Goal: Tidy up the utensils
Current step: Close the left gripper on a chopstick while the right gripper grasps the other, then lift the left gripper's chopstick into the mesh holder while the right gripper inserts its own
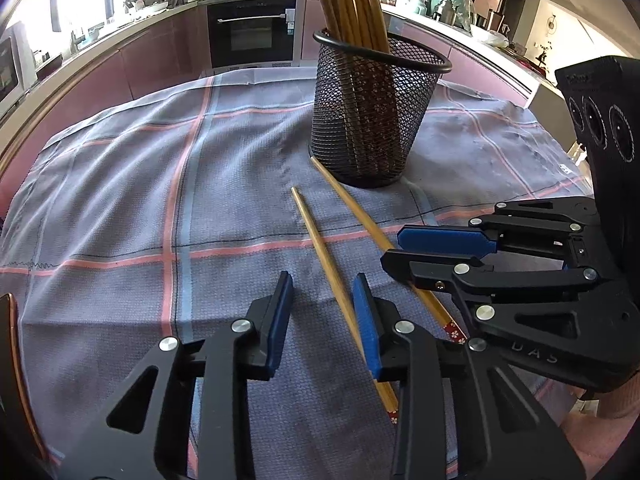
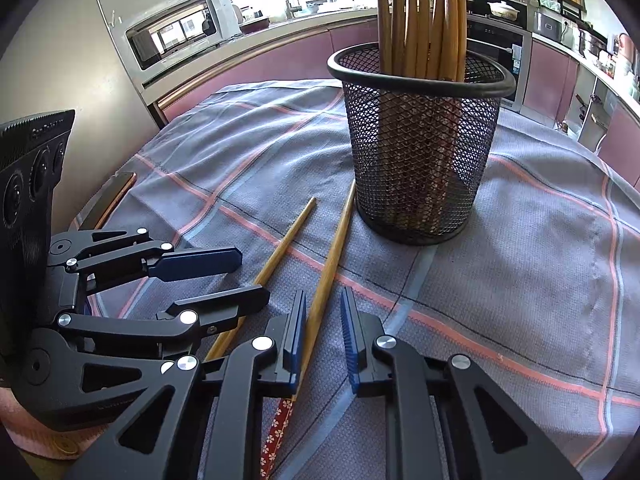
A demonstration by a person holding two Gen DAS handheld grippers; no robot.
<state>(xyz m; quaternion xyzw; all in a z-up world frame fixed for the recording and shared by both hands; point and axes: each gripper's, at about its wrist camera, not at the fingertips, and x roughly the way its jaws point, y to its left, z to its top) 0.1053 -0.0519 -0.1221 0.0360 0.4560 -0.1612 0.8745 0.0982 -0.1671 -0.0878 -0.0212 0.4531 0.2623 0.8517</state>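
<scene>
I have each gripper's pads straddling, not yet pinching, one thin, stiff, light, slick bamboo chopstick — left gripper [image 1: 322, 322] over the left chopstick [image 1: 320, 248], right gripper [image 2: 322, 334] over the right chopstick [image 2: 332, 252] — both lying mid-frame below the mesh holder [image 1: 372, 120], so I'd grip near the thick patterned ends.

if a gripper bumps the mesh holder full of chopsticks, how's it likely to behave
The mesh holder looks light, being thin wire mesh. The chopsticks inside stand far above its rim, so it is probably top-heavy and apt to tip. On the wrinkled cloth it may drag rather than slide cleanly.
</scene>
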